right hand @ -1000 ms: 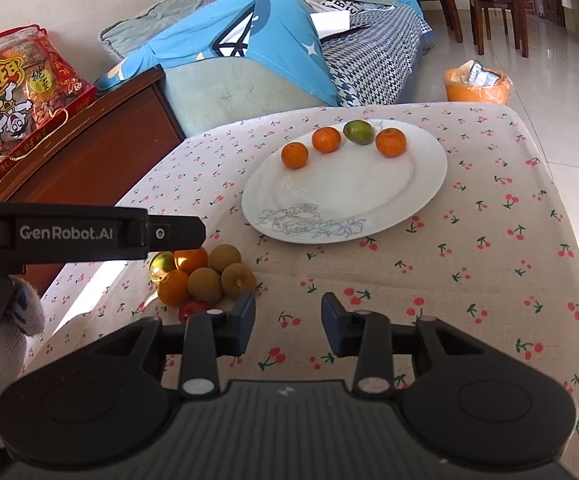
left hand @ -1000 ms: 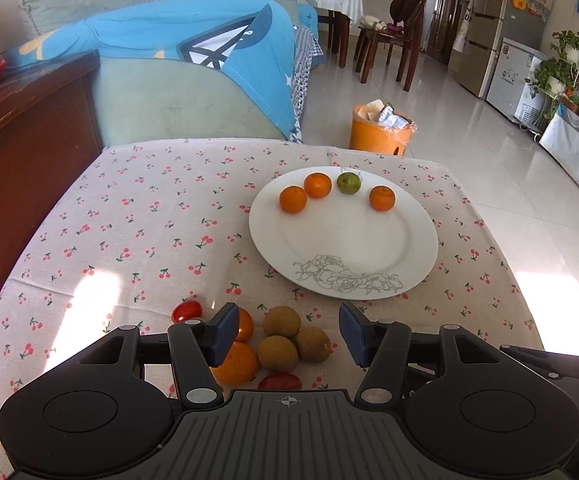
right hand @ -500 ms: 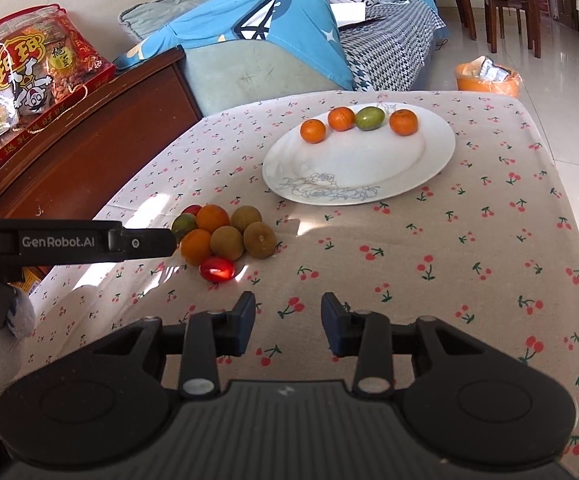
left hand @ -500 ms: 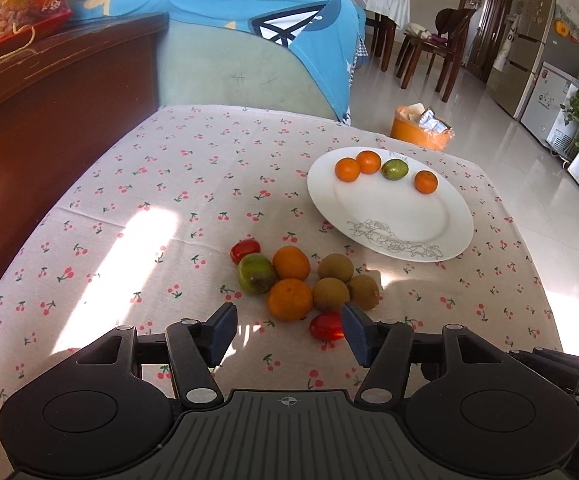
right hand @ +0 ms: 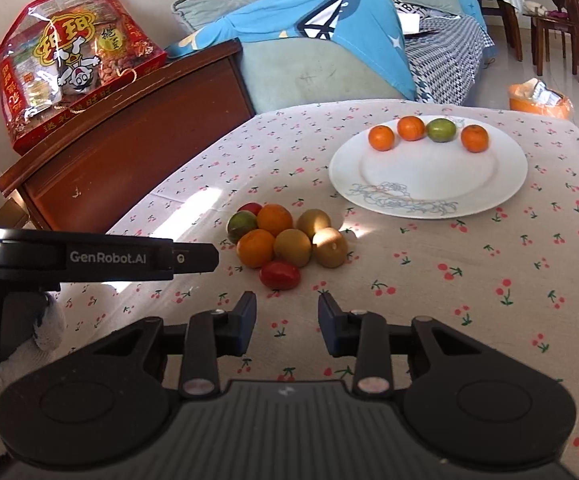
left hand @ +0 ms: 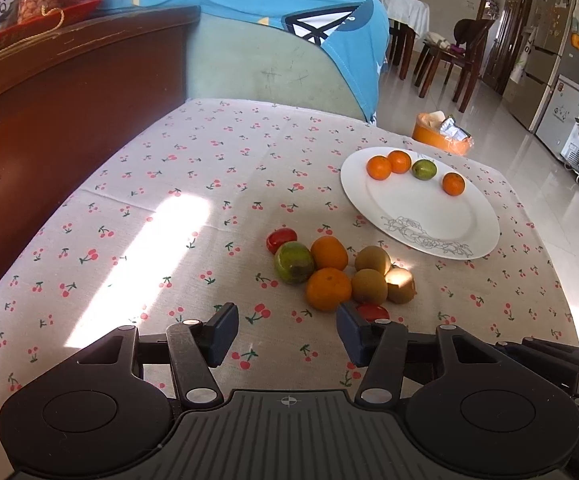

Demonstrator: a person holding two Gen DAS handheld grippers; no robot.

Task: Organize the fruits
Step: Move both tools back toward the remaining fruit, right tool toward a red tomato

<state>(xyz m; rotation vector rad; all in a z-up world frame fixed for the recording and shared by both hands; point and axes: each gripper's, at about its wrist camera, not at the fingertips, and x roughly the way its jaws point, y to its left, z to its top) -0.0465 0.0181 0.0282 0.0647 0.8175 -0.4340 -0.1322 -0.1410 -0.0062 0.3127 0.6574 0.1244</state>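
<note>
White plate (right hand: pixel 505 184), four fruits aboard

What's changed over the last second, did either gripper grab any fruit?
No grab. The left gripper pulled back from over the loose fruit pile on the cherry-print tablecloth; the right gripper shifted a little. Both stayed open and empty. The four fruits on the white plate are unmoved.

Probably a home living room: sofa (right hand: pixel 321 68), dining chairs (left hand: pixel 455 60), fridge (left hand: pixel 557 48).

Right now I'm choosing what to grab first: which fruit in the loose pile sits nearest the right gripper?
The small red tomato at the pile's front edge, alone ahead of the oranges and kiwis.
</note>
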